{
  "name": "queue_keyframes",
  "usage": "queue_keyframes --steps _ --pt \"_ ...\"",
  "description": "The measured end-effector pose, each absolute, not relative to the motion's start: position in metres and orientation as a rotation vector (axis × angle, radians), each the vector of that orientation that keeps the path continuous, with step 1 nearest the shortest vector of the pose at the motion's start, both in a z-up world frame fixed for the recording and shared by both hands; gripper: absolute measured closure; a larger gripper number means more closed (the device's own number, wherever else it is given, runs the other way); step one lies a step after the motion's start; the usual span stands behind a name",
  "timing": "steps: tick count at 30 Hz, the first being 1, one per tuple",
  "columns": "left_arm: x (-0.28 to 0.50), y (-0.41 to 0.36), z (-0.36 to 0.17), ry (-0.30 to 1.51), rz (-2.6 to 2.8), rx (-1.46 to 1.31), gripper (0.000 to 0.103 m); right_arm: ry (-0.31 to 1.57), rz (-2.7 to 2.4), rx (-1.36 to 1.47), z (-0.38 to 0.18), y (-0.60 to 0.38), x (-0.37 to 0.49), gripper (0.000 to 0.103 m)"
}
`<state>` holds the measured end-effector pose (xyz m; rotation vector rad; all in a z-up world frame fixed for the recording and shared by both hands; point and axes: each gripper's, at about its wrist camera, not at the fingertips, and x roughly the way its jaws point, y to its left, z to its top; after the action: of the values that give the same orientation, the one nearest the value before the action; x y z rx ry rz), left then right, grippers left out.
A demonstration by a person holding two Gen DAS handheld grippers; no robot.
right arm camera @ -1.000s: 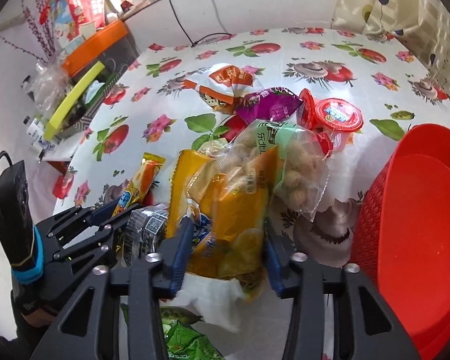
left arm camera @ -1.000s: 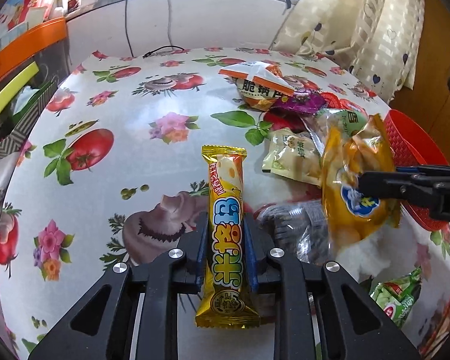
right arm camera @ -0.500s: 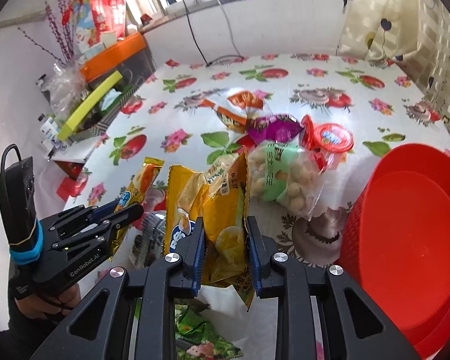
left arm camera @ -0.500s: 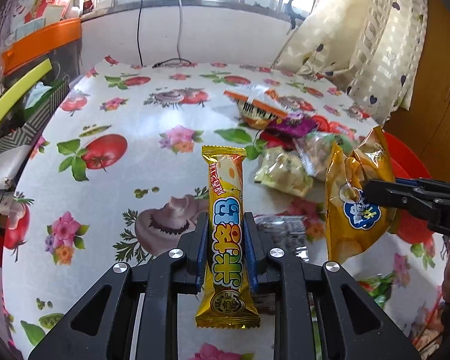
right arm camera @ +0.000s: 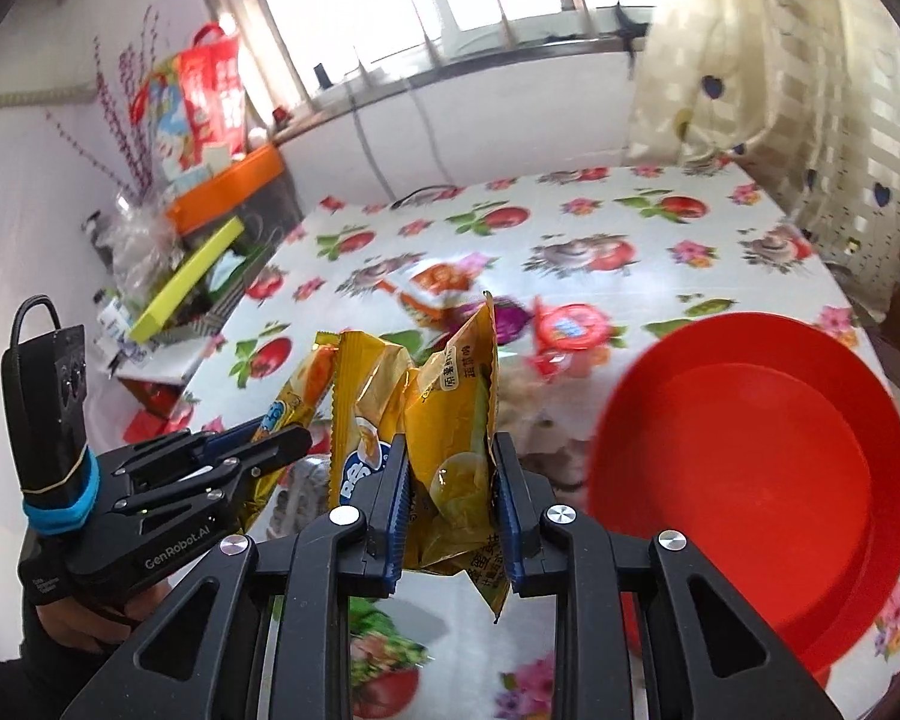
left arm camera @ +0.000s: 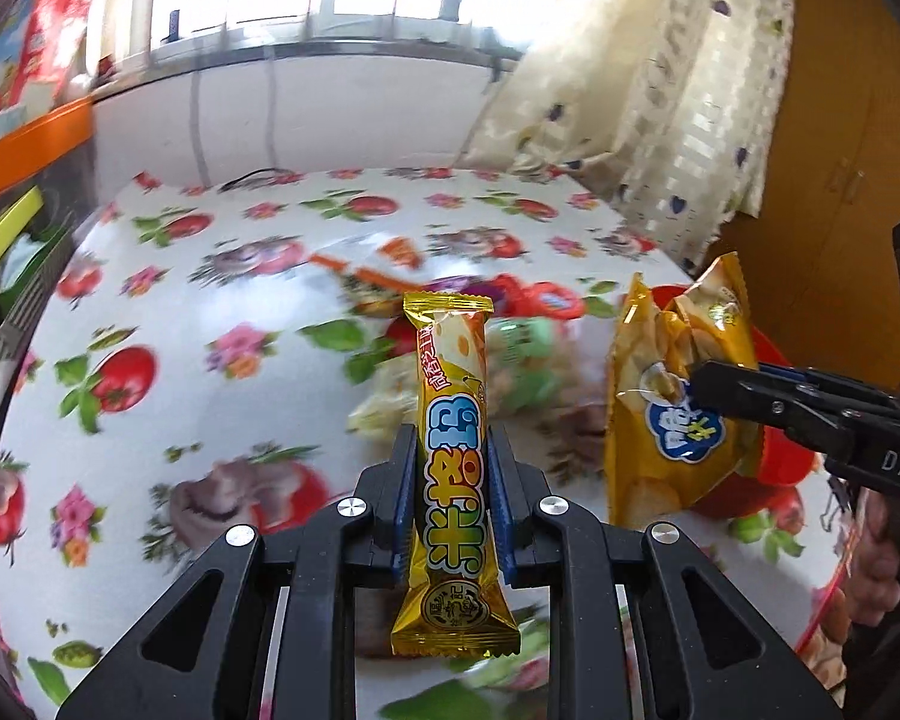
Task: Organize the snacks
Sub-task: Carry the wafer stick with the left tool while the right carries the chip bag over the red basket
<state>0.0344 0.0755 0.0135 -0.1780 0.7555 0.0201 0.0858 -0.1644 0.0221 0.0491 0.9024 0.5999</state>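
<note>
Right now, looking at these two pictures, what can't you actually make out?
- Left wrist view: the loose snacks on the table are motion-blurred; their labels are unreadable.
- Right wrist view: the chip bag hides the snacks behind it.
- Right wrist view: the red basket is cut off by the picture's edge.

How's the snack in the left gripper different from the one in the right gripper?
The snack bar in the left gripper is a slim, straight stick; the chips bag in the right gripper is wide and crumpled. The snack bar carries big blue and green letters, the chips bag a small blue logo. Both are gold-yellow wrappers, clamped and lifted off the table.
</note>
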Motion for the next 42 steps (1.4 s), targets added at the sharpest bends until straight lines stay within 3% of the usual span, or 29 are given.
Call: queue_keyframes --steps 22,42 --pt "0.117 -0.052 0.016 0.816 -0.237 -0.068 0.081 0.905 0.335 0.182 0.007 -0.294 0.115 0.081" --pt "0.169 -0.073 -0.014 0.928 -0.261 -0.109 0.08 0.982 0.237 0.086 -0.018 -0.303 0.157 0.076"
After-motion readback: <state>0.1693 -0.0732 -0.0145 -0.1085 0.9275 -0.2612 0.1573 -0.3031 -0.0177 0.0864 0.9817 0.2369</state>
